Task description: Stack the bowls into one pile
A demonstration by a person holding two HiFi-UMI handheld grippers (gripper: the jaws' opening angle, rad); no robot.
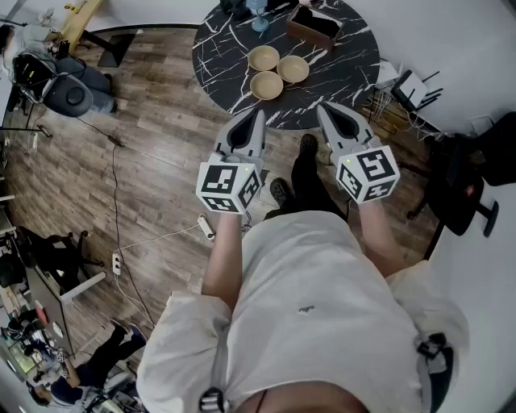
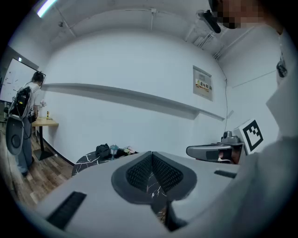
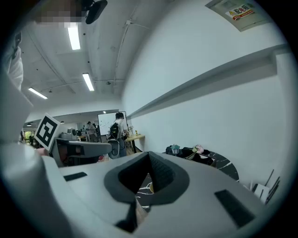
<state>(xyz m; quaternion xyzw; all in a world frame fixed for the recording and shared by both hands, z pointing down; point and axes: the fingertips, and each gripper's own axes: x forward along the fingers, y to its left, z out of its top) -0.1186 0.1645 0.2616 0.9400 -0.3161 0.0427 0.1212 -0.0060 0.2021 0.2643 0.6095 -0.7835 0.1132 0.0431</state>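
The bowls, three of them and all tan, sat empty and unstacked on the round black marble table (image 1: 216, 50), grouped close together near its middle. One bowl (image 1: 267, 85) lay closest to the table's near edge, a second (image 1: 264, 57) lay just behind it, and the third (image 1: 293, 68) was to their right. We could not tell whether their rims touched.

We held both grippers side by side in the air on the near side of the table, short of the bowls and touching none of them. The left gripper (image 1: 260, 113) pointed at the table's near edge with its jaws pressed together and nothing between them. Its own view showed the two ribbed pads meeting in a thin seam. The right gripper (image 1: 324, 109) pointed at the same edge a little to the right, and its jaws were likewise closed and empty.

At the far side of the table stood a brown open box (image 1: 314, 24), with dark clutter beside it. A black office chair (image 1: 459, 185) stood to the right of the table.
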